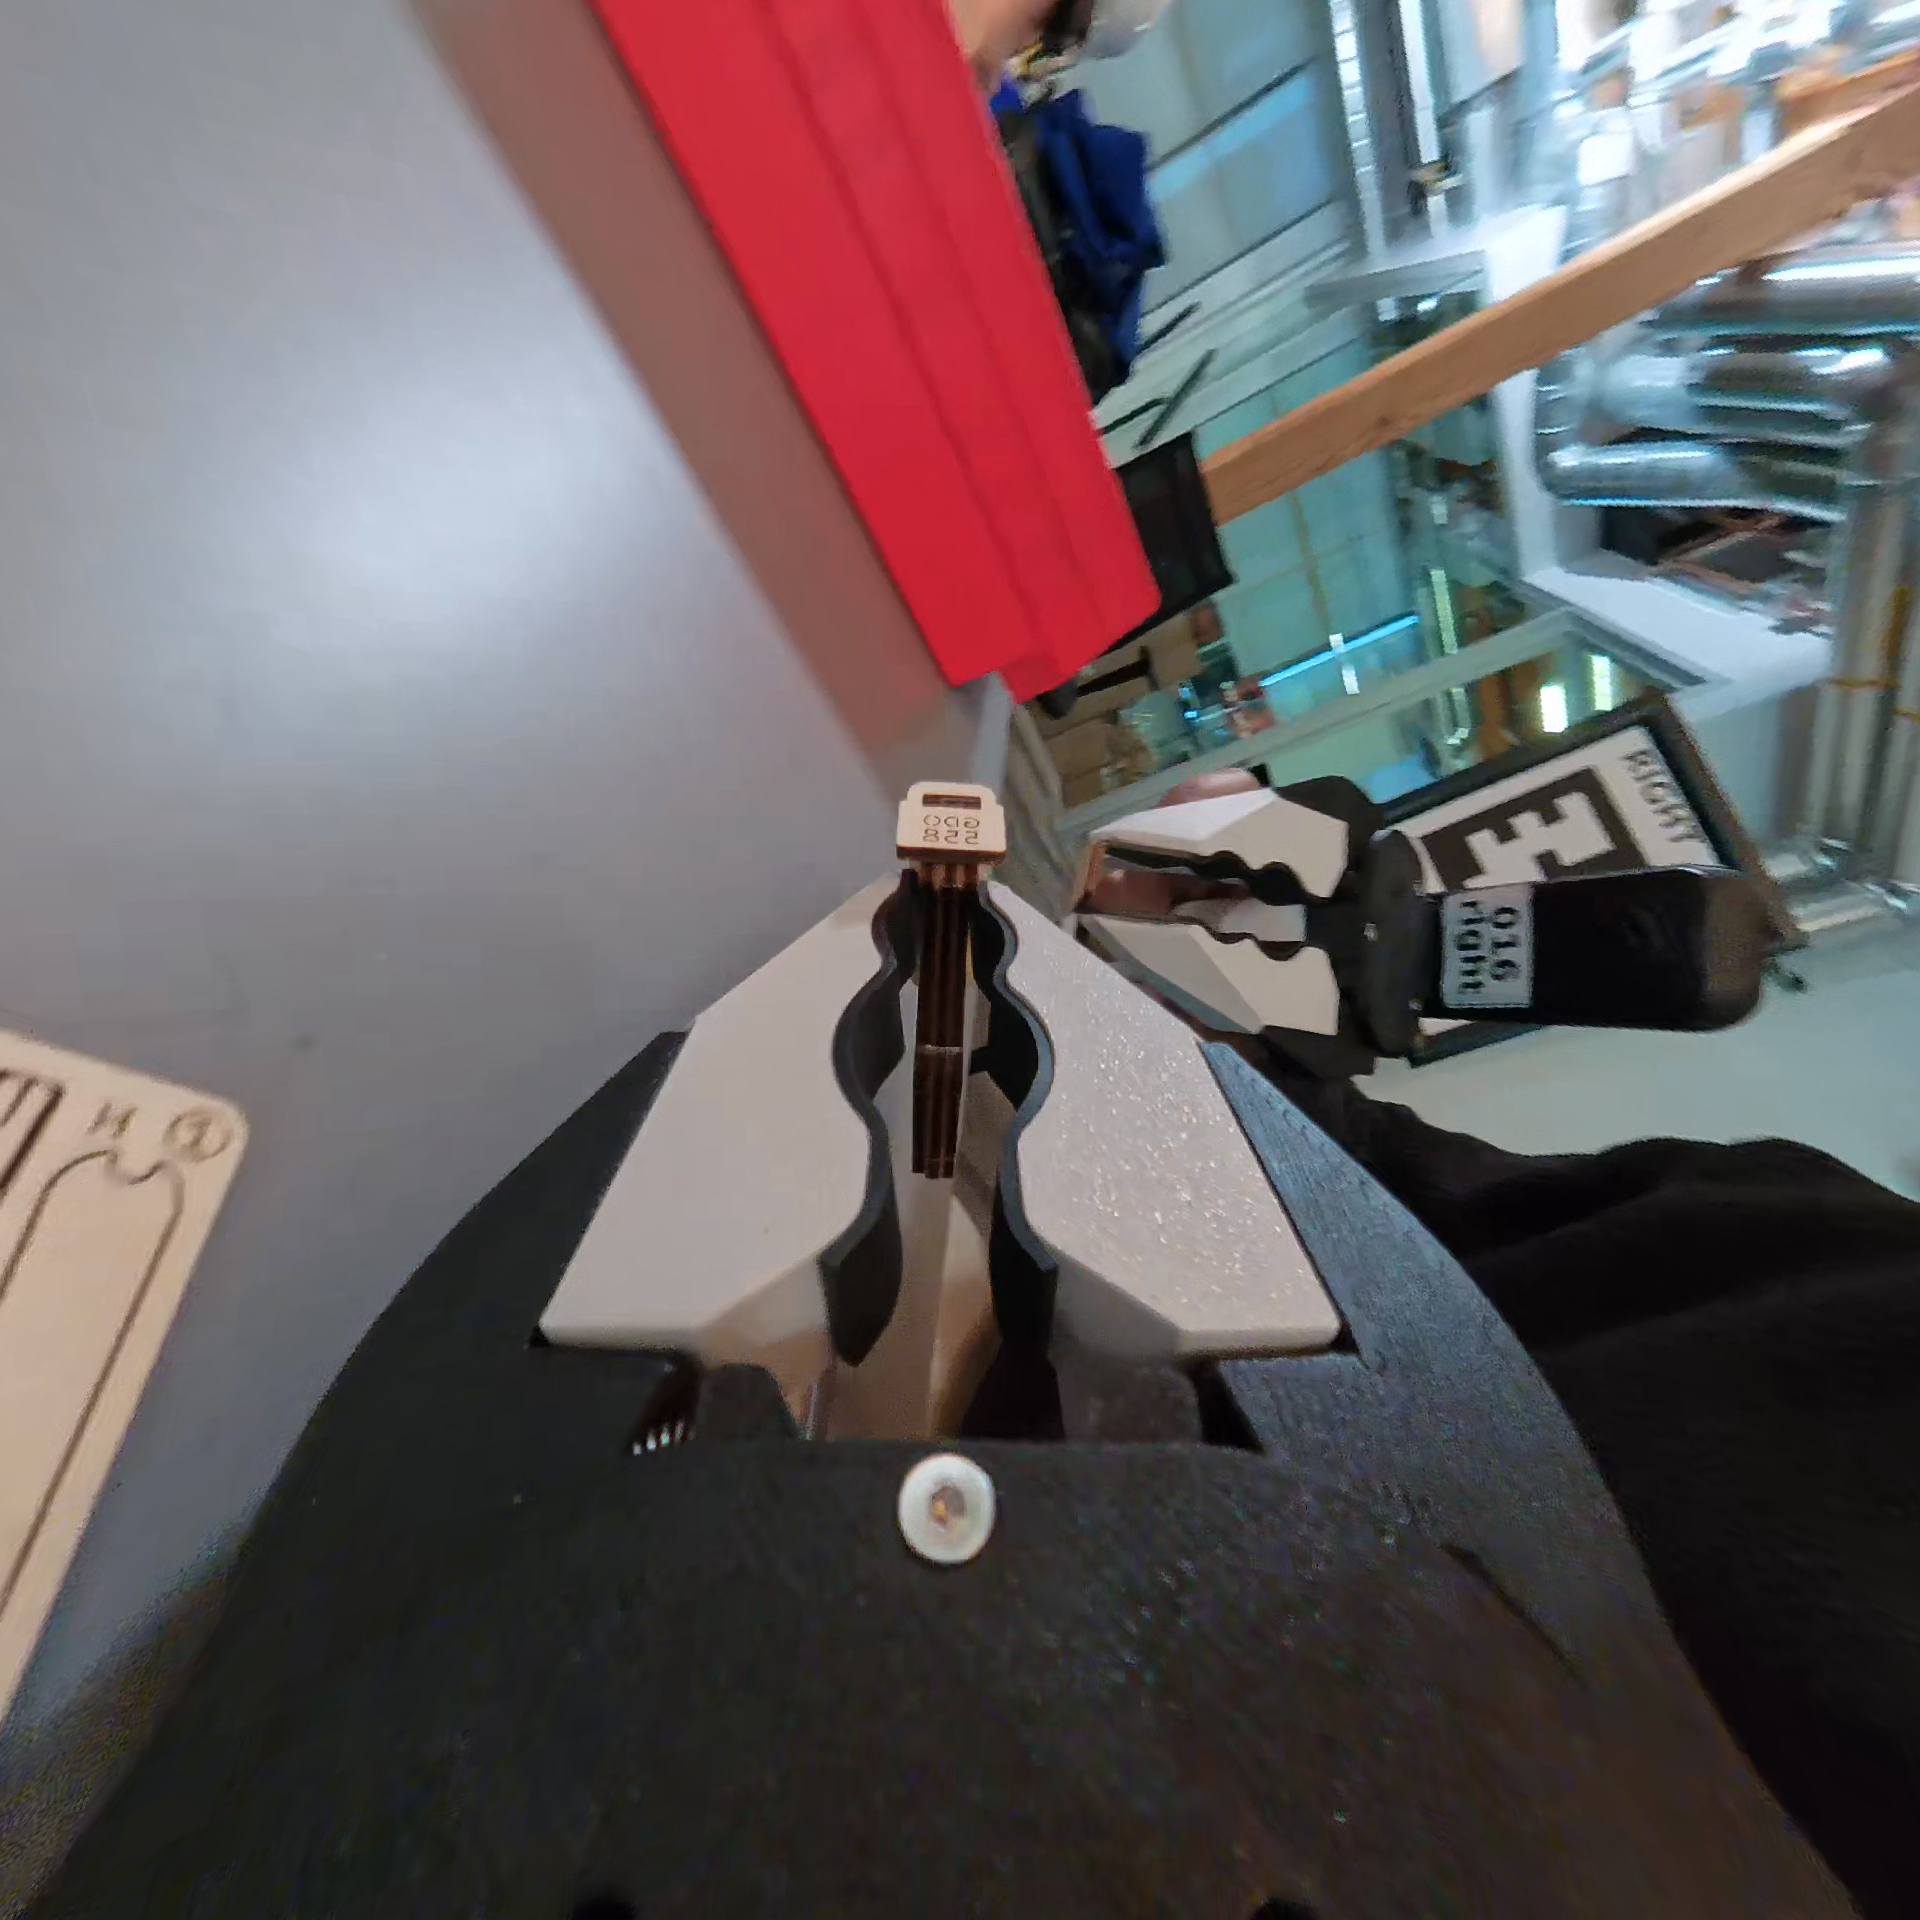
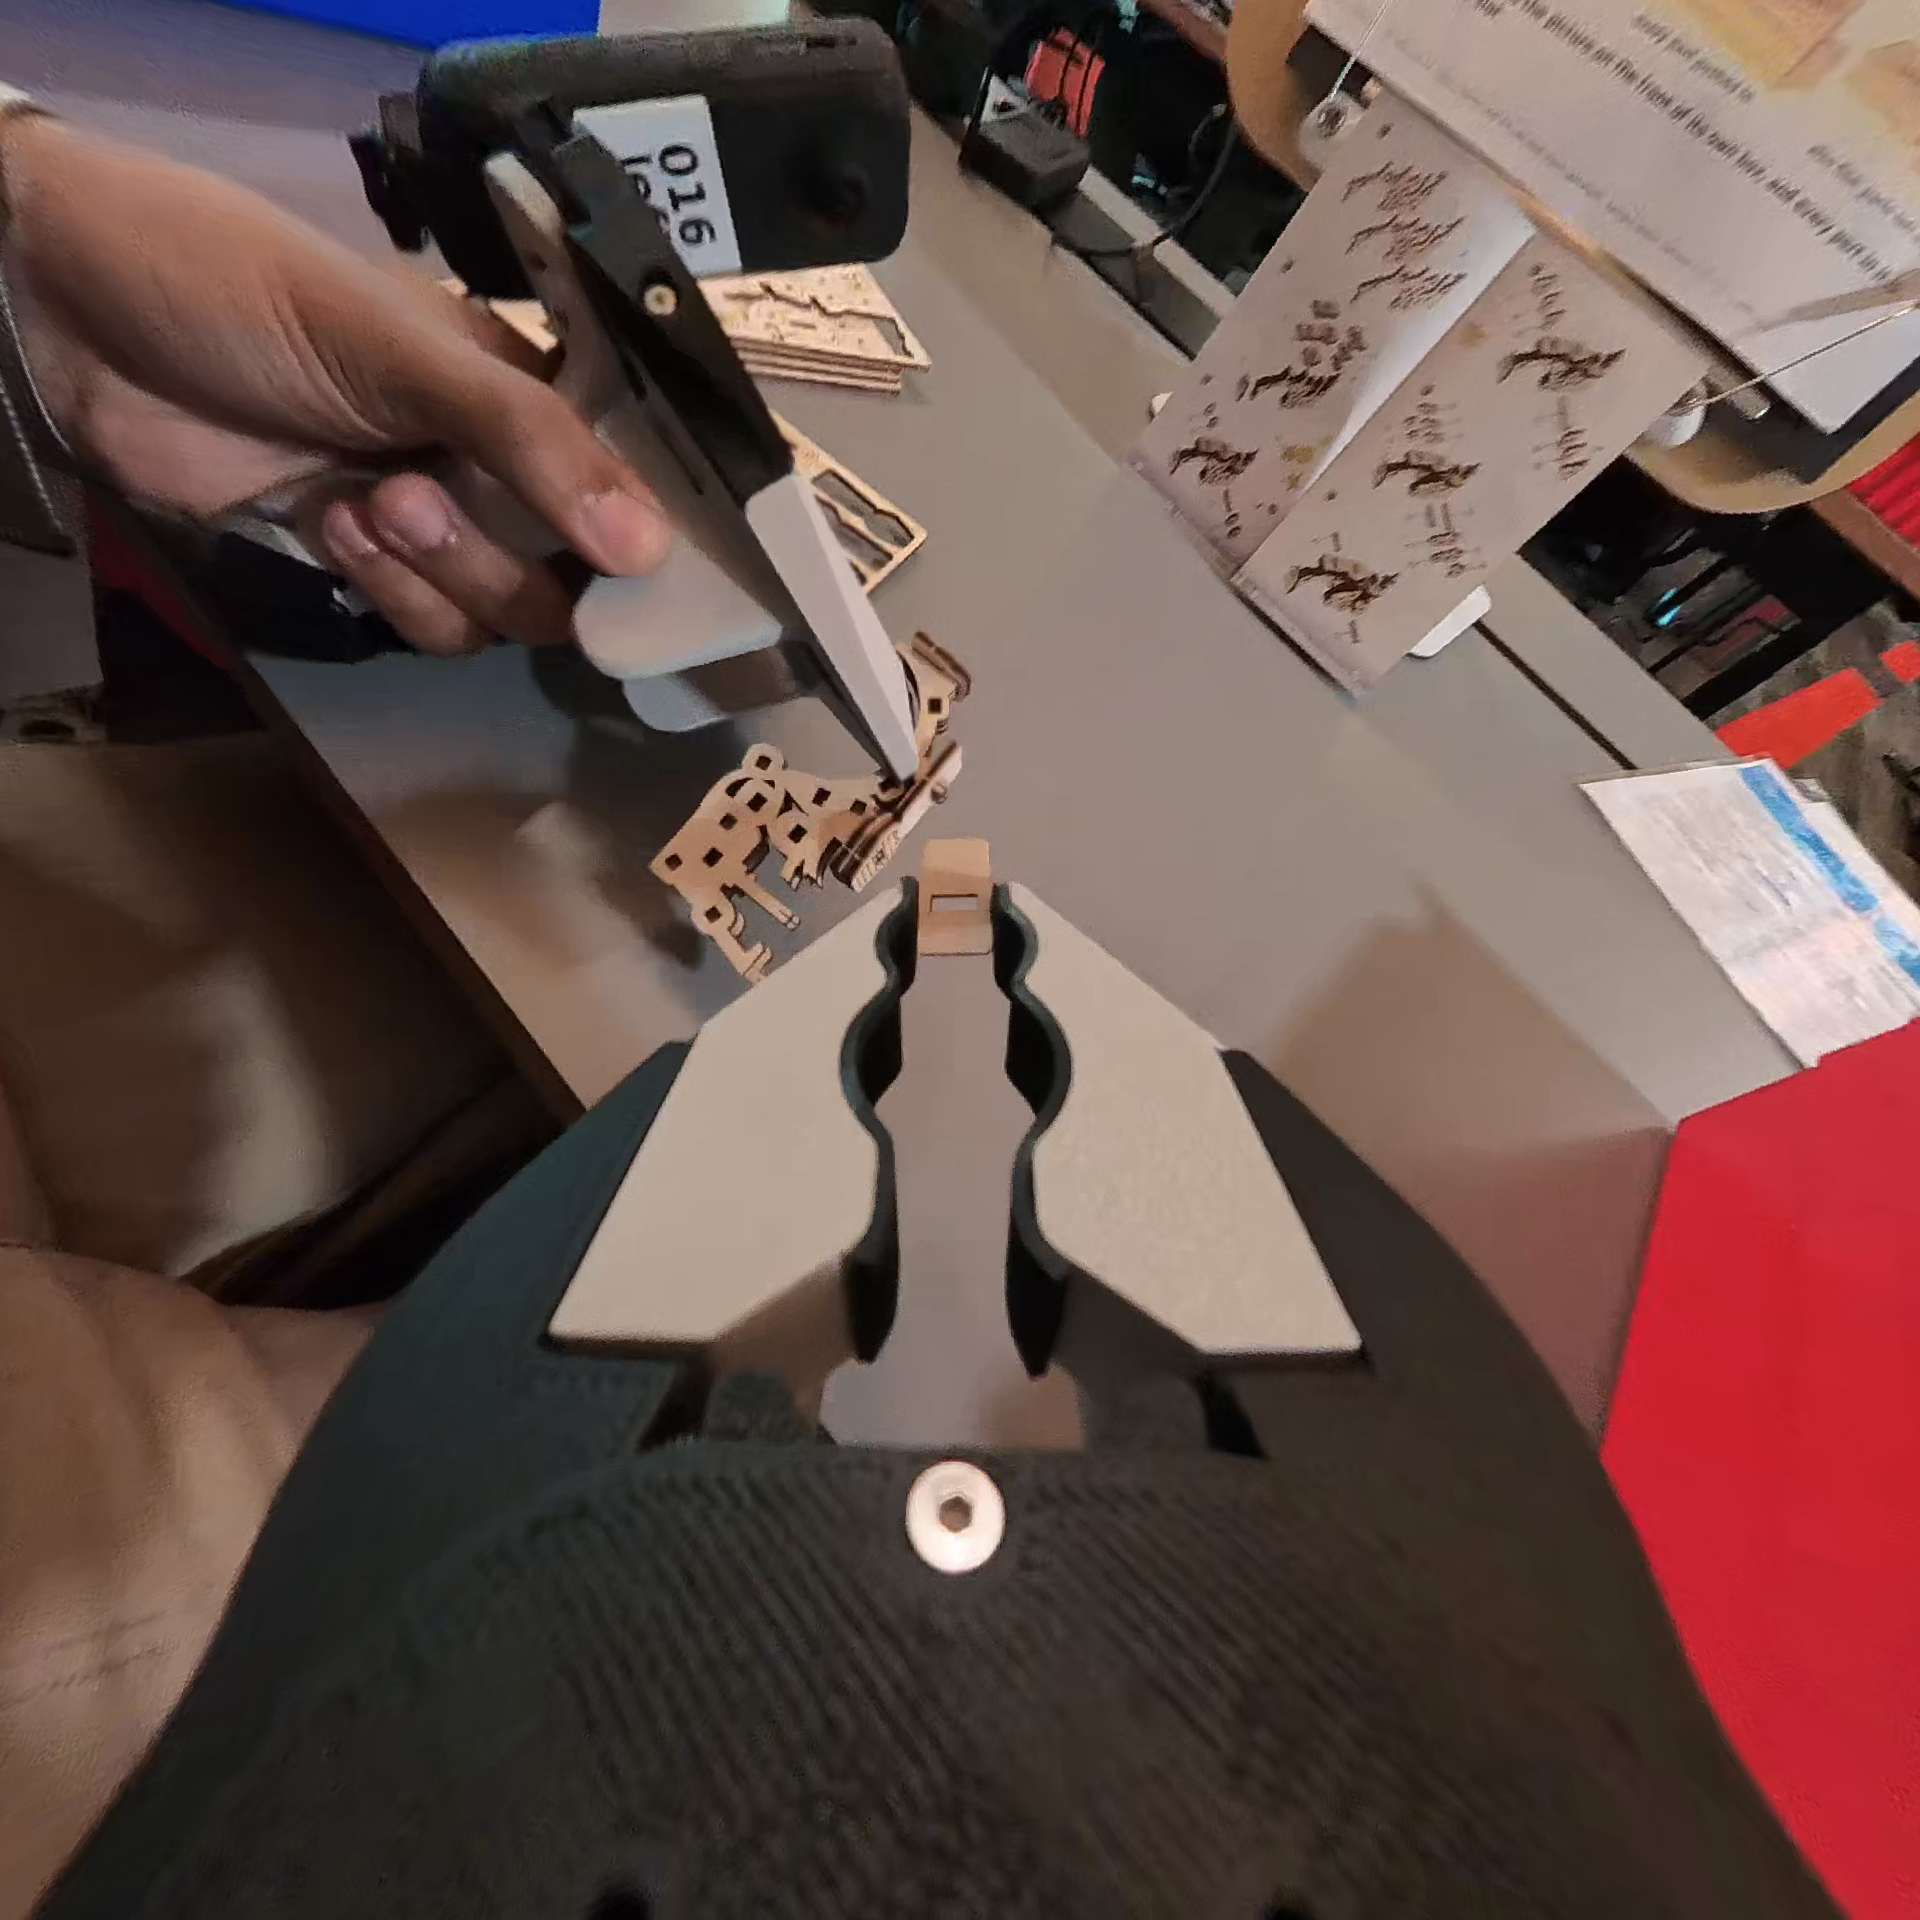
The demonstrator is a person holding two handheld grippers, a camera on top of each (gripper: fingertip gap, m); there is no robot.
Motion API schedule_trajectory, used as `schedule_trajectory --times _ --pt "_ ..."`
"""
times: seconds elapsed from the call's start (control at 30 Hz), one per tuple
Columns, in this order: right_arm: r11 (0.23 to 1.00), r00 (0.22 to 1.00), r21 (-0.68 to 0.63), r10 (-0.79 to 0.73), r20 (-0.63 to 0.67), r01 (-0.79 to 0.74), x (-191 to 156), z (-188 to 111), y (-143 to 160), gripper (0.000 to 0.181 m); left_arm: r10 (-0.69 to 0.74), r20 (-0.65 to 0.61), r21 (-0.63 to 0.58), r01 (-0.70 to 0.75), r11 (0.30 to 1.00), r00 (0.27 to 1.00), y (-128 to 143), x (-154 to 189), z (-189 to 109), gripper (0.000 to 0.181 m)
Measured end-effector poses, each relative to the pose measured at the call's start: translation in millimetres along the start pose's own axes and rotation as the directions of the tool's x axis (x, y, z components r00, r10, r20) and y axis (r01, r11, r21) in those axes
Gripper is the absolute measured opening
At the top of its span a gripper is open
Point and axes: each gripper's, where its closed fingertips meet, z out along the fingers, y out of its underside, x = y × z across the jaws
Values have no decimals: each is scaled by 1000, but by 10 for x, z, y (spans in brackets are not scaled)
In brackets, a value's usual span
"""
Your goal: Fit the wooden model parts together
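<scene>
Each camera sits close behind its own claw, looking forward along the fingers; both views share the grey desk (image 2: 1195,727) (each also catches the other claw).

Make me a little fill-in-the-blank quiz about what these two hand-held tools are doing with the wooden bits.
1. The right gripper is shut on a small wooden piece with a ____ slot cut through it.
2. The left gripper is shut on the wooden animal model, over a ____ table.
3. In the right wrist view, flat wooden sheets lie on the table beyond the ____ gripper.

Missing words: rectangular; grey; left.
</scene>
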Motion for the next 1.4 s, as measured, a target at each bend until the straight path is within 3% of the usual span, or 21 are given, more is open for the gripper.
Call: schedule_trajectory --times 0.17,0.37,0.53,0.63,0.8,0.93,1.17,1.27,1.4 --pt "999 999 -27 46 27 -45 3 23 76 13 20 127 -23 -17 1000 992 24 -180 -16 9" --pt "993 992 -30 117 49 -116 27 27 109 13 115 246 -36 -109 993 963 7 -272 -40 42" --pt "991 989 -27 135 54 -134 36 23 111 13 214 377 -18 -223 975 901 -133 -362 -177 52" --pt "990 989 -28 138 56 -137 34 24 115 13 199 363 24 -223 975 910 -195 -325 -217 51" --pt "989 987 -27 147 59 -145 35 23 114 13 222 260 -175 -180 968 940 136 -296 -71 32" --pt "988 986 -24 154 63 -153 35 15 110 13 187 130 -235 -153 960 974 295 -136 29 35" --pt "986 983 -21 169 74 -168 29 15 106 13 360 311 -280 -277 919 880 151 -375 -169 33" --pt "985 982 -17 172 77 -171 26 14 100 13 511 336 -369 -389 844 791 161 -401 -217 40" --pt "985 982 -20 171 81 -170 17 19 105 13 571 340 -405 -432 806 747 161 -403 -241 41"
